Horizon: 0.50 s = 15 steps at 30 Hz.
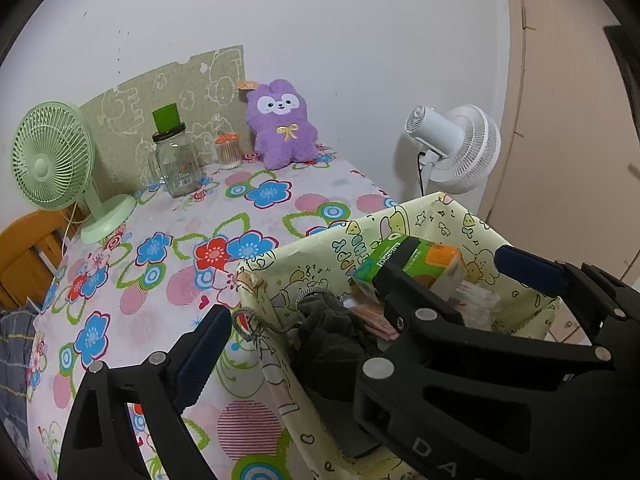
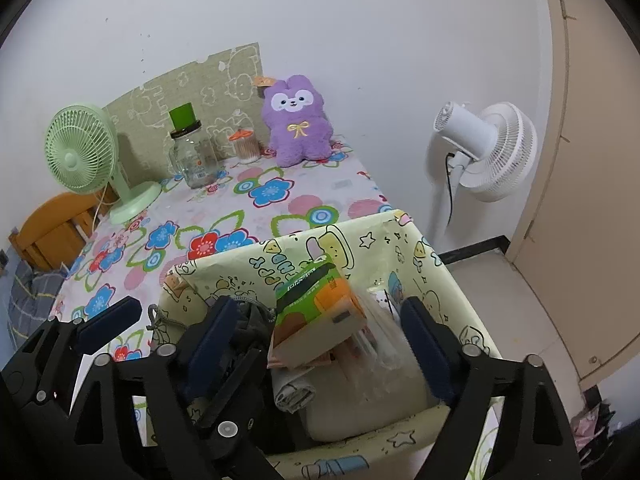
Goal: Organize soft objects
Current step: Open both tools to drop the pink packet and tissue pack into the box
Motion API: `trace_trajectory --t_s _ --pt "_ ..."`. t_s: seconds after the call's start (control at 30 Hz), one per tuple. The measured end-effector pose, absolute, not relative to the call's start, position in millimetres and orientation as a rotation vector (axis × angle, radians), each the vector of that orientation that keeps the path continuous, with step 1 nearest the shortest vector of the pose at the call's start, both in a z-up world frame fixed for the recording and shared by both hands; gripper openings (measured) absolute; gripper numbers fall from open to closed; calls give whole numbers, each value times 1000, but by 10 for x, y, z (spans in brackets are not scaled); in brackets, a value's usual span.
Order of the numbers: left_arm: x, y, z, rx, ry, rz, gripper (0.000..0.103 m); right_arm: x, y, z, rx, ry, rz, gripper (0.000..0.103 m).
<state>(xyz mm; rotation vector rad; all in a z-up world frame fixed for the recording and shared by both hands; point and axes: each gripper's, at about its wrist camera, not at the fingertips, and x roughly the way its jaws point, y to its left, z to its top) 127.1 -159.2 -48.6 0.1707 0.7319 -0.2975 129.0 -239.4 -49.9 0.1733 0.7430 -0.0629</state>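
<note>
A pale yellow cartoon-print fabric bin (image 1: 320,248) (image 2: 436,280) stands at the near right of the flowered table. In it lie a green-and-orange tissue pack (image 2: 320,312) (image 1: 416,264), a dark grey cloth (image 1: 332,332) and clear plastic packets (image 2: 380,332). My right gripper (image 2: 320,340) hangs open over the bin. The tissue pack sits between its fingers, and the pads are clear of it. My left gripper (image 1: 360,308) is open too, its left finger (image 1: 204,344) outside the bin's left wall. A purple plush bear (image 1: 280,128) (image 2: 298,120) sits upright at the table's far edge.
A green desk fan (image 1: 52,160), a glass jar with a green lid (image 1: 176,160) and a small jar of cotton swabs (image 1: 229,152) stand along the back. A white floor fan (image 2: 488,148) is right of the table, and a wooden chair (image 2: 56,224) left of it.
</note>
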Motion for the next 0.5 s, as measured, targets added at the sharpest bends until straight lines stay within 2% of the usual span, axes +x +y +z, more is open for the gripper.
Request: trace_trajectory --t_s 0.5 --pt "983 -1357 -297 147 677 -290 95 998 -2203 -288 145 688 -53 89"
